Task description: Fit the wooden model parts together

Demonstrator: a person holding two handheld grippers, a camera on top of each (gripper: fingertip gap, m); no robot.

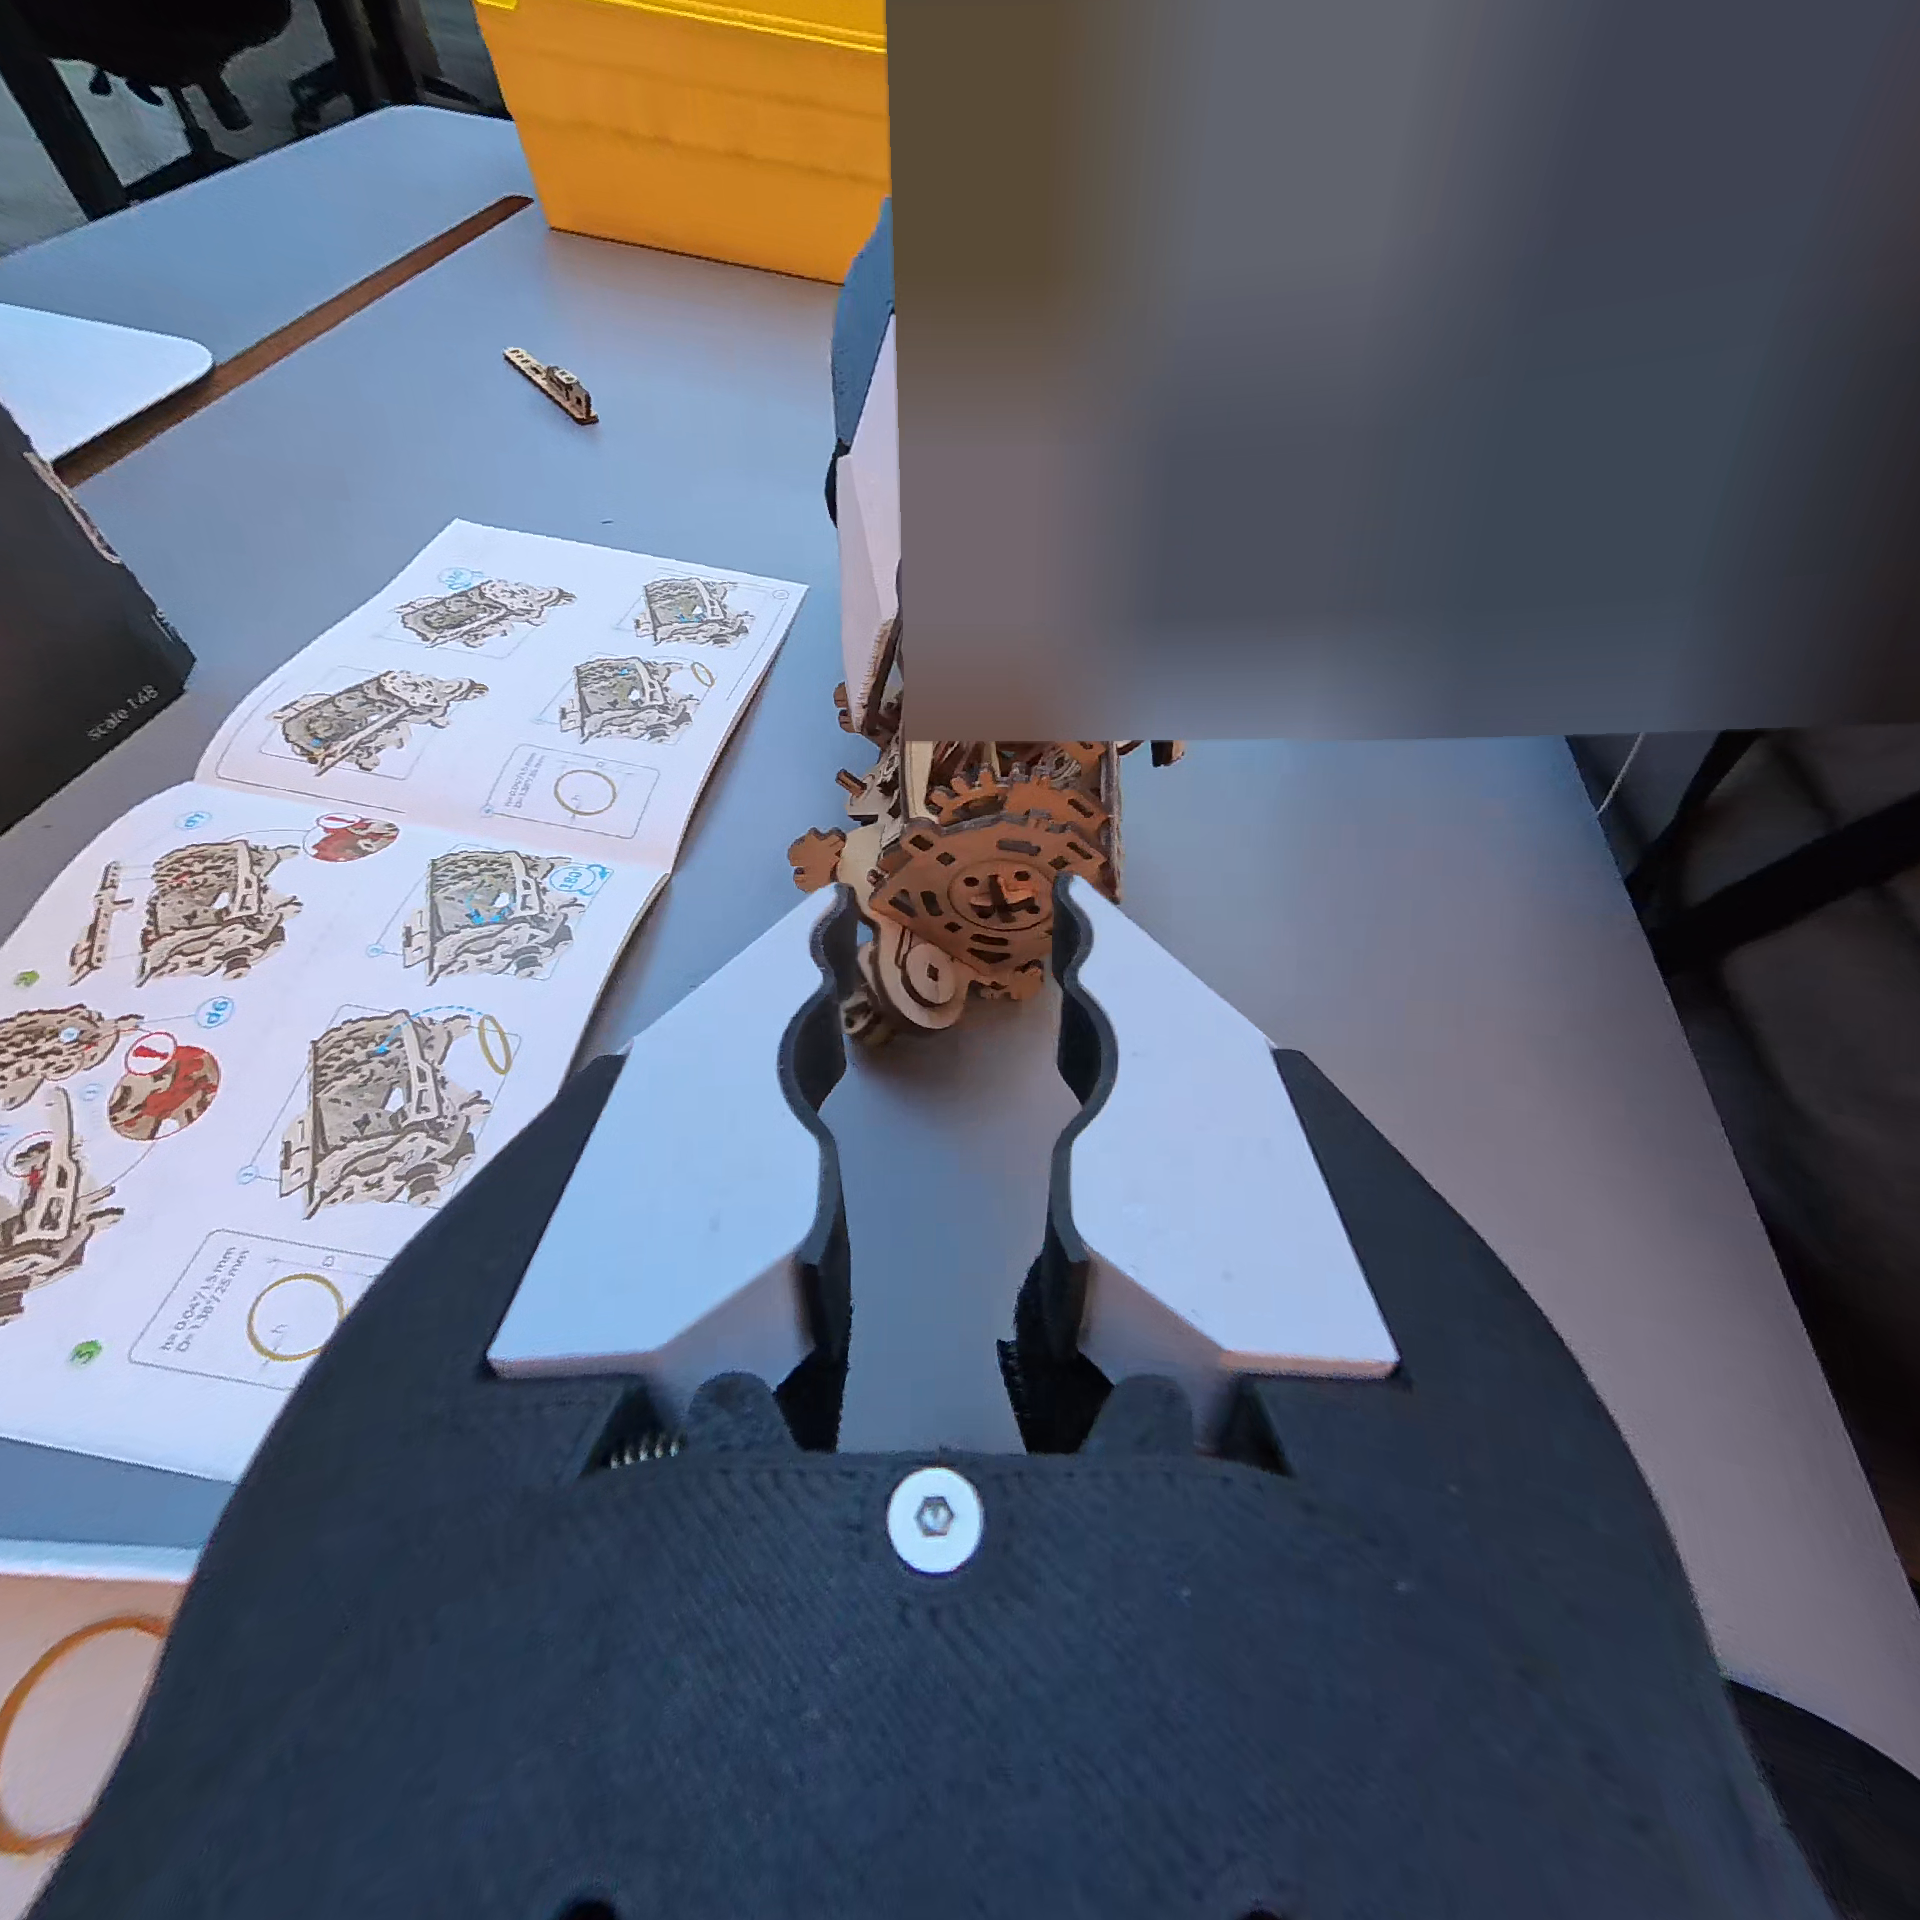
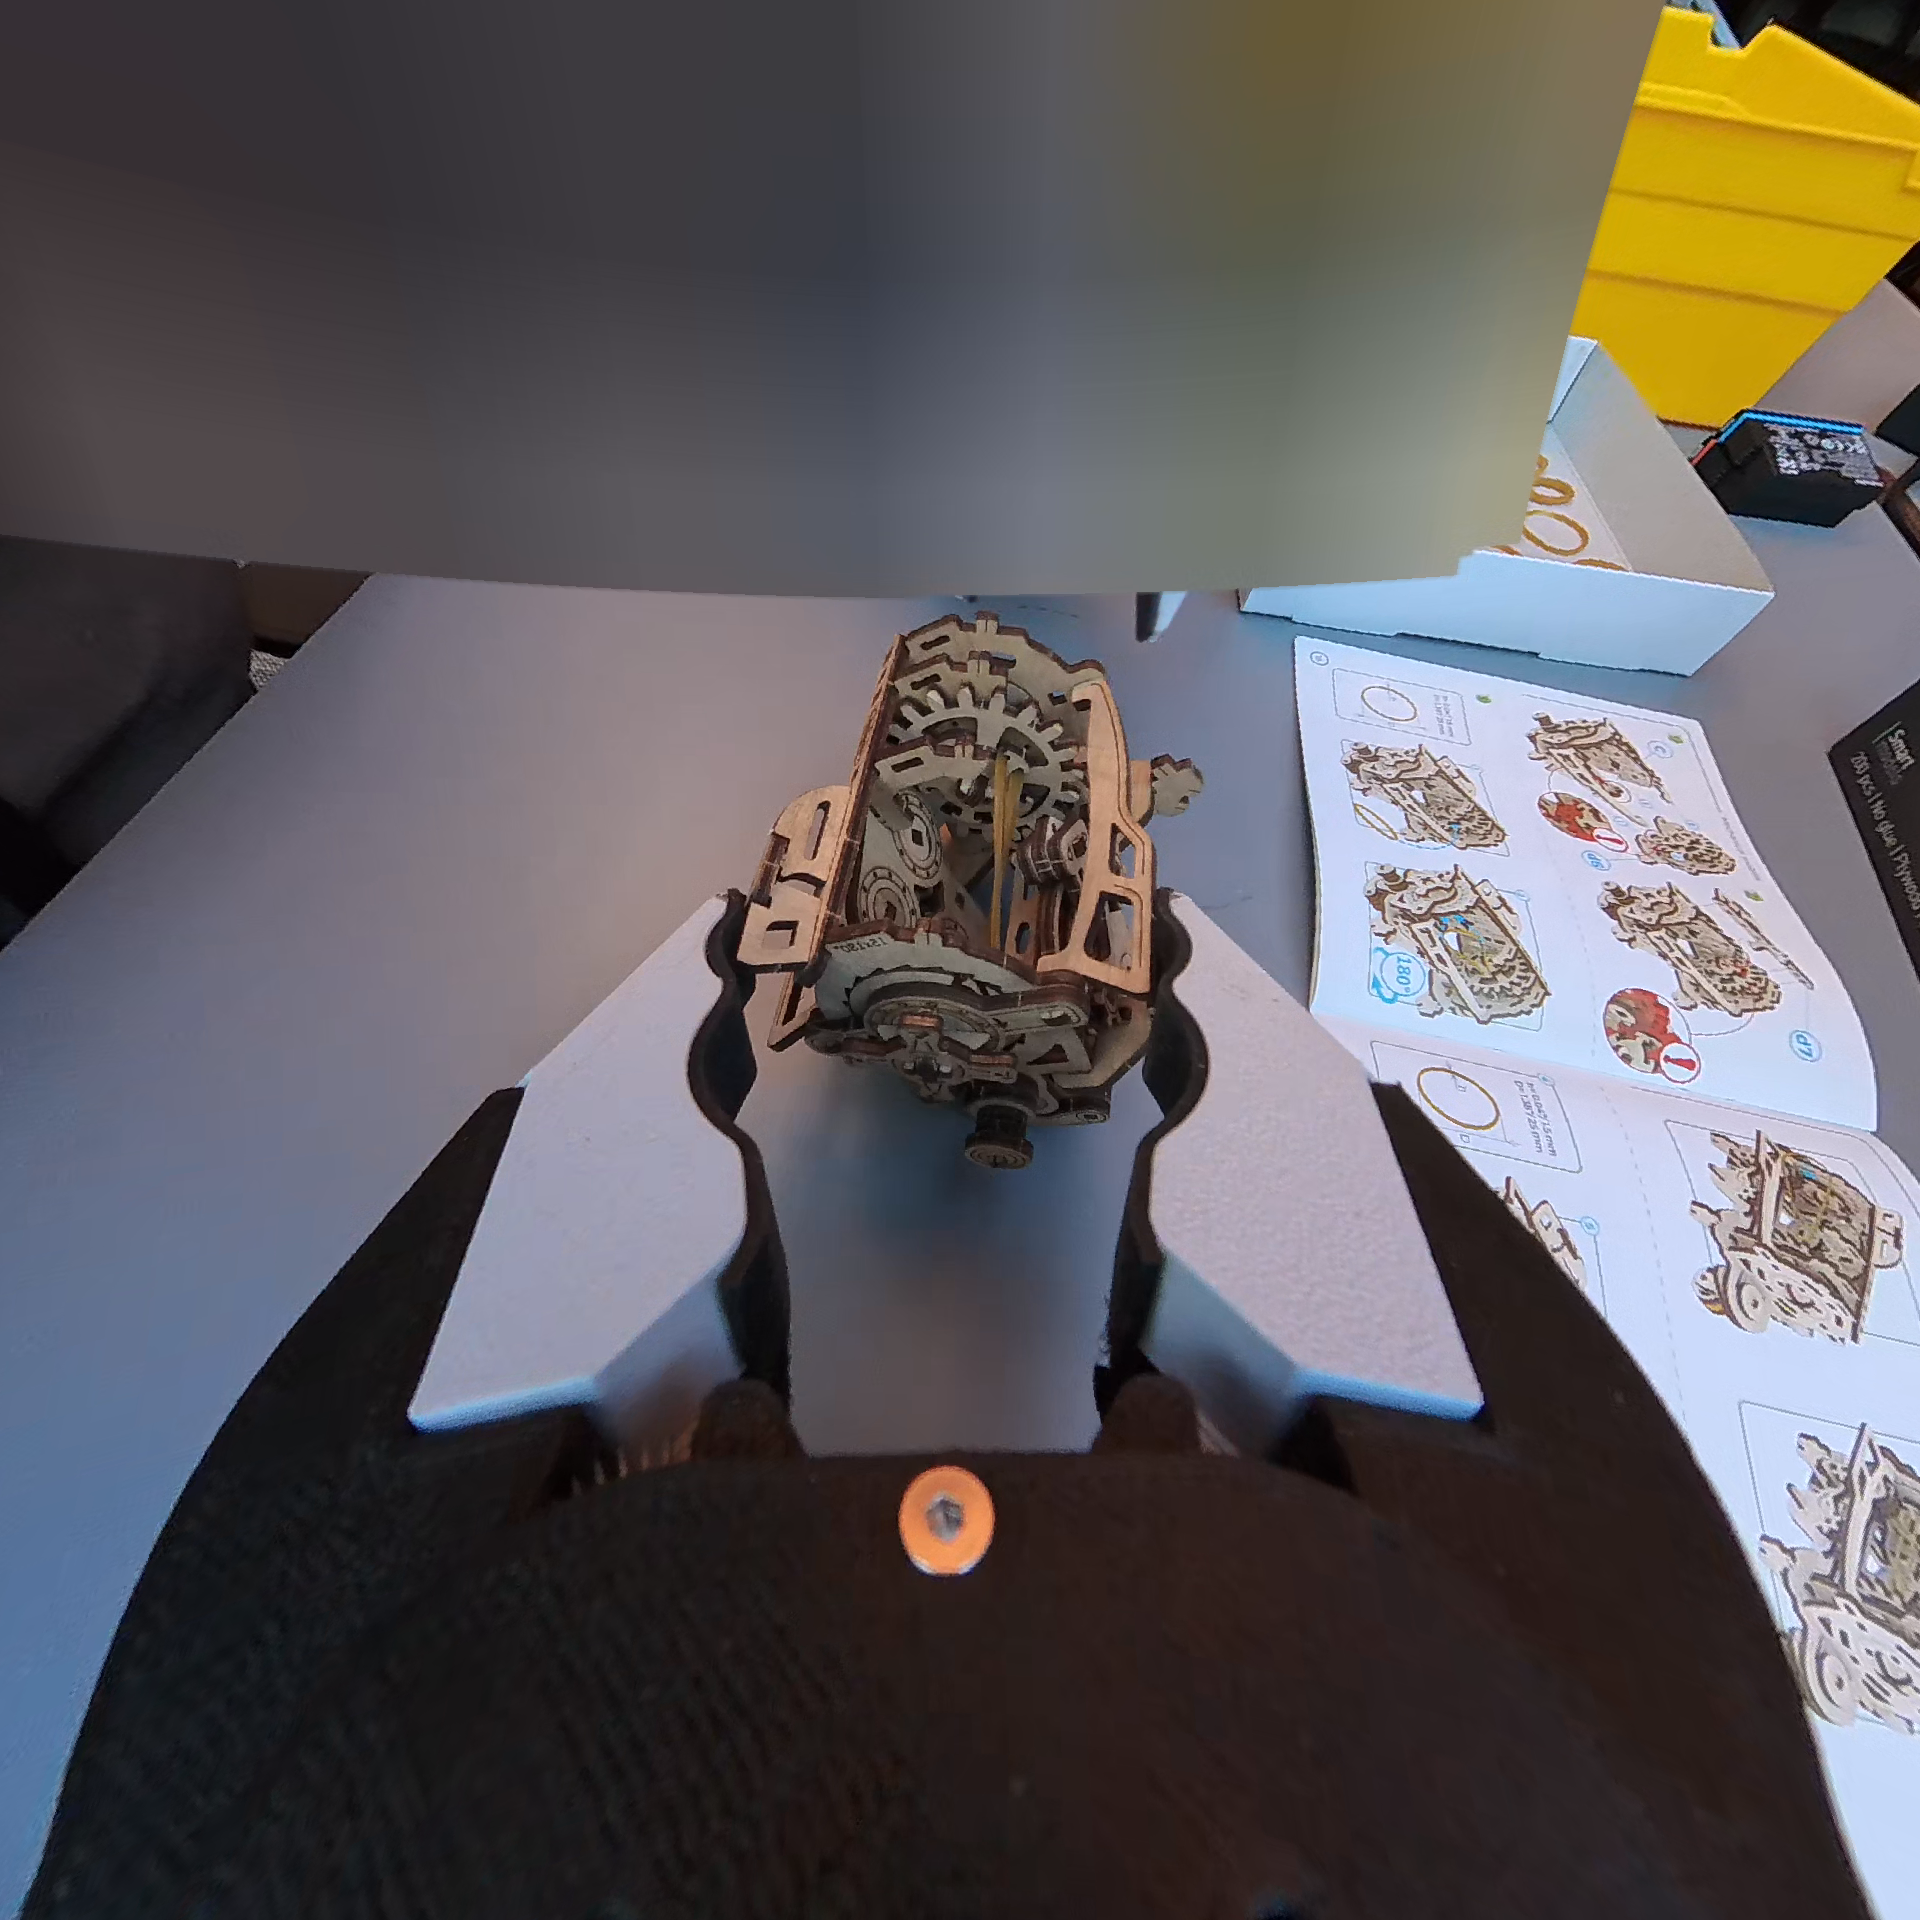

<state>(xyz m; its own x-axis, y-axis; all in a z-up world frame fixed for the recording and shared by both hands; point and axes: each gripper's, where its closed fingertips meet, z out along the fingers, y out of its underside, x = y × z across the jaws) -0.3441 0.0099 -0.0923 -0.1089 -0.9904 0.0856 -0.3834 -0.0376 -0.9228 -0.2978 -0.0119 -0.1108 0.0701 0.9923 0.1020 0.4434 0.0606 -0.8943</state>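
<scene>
- Your right gripper (image 2: 951,935) has its jaws spread wide around the wooden gear model (image 2: 966,894). The right jaw looks to be touching its side plate and the left one sits near the hinged flap. This reads as bracing, not a firm pinch.
- Your left gripper (image 1: 951,904) comes from the opposite end with its jaws partly open, straddling the model's gear wheel (image 1: 987,904). I can't tell whether it is actually clamped.
- The model stands on end on the grey tabletop (image 2: 468,779), likely so both ends are reachable.
- The instruction booklet (image 1: 416,883) lies open beside it, probably for reference.
- A loose wooden strip (image 1: 551,387) lies farther back, well apart and probably unfitted.
- The white box (image 2: 1621,582) has rubber bands on it. The contents of the yellow bin (image 1: 686,125) are not visible.
</scene>
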